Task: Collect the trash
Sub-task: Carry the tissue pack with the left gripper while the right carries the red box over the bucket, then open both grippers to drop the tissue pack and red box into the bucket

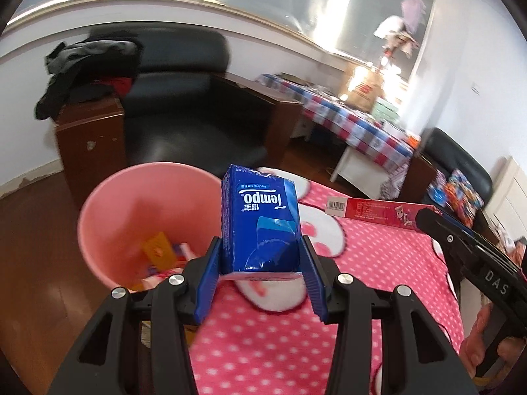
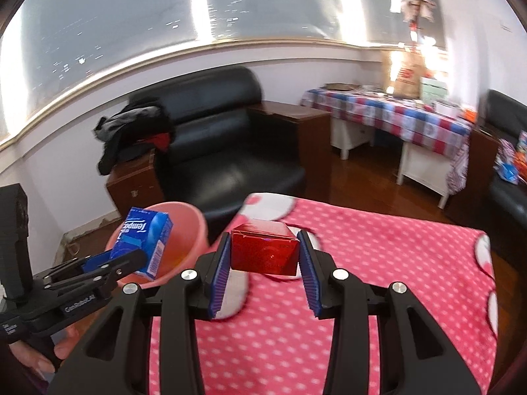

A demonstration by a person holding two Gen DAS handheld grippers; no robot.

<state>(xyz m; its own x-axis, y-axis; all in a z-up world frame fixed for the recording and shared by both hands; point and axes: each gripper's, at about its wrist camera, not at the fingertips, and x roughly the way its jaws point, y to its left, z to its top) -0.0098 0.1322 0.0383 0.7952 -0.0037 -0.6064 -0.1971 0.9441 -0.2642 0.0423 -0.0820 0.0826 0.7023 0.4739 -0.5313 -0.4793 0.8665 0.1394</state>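
Left gripper: your left gripper (image 1: 262, 256) has its blue ribbed pads closed against the sides of the blue Tempo tissue pack (image 1: 260, 220), wrapped in glossy plastic; the jaws stand fairly wide because the pack fills them.
Right gripper: your right gripper (image 2: 263, 260) clamps the shiny red cardboard box (image 2: 263, 250) between its pads, jaws about half open and filled by the box.
Bin: the round pink plastic waste bin (image 1: 108, 197) stands on the wood floor at the left edge of the pink polka-dot blanket (image 1: 378, 263), with wrappers already lying inside.
Tissue pack's axis: it sticks out forward and upward from the jaws, its far end beside the bin's right rim.
Red box's axis: seen from the left wrist it runs long, pointing away from its jaws towards the left.
Nearer hand: your left is much nearer the bin; in the right wrist view its pack (image 2: 145, 240) sits in front of the bin's mouth, while the red box hangs over the blanket, to the bin's right.
Next move, as I judge it: carry the left pack leftward over the opening before you let go; the right must travel further.
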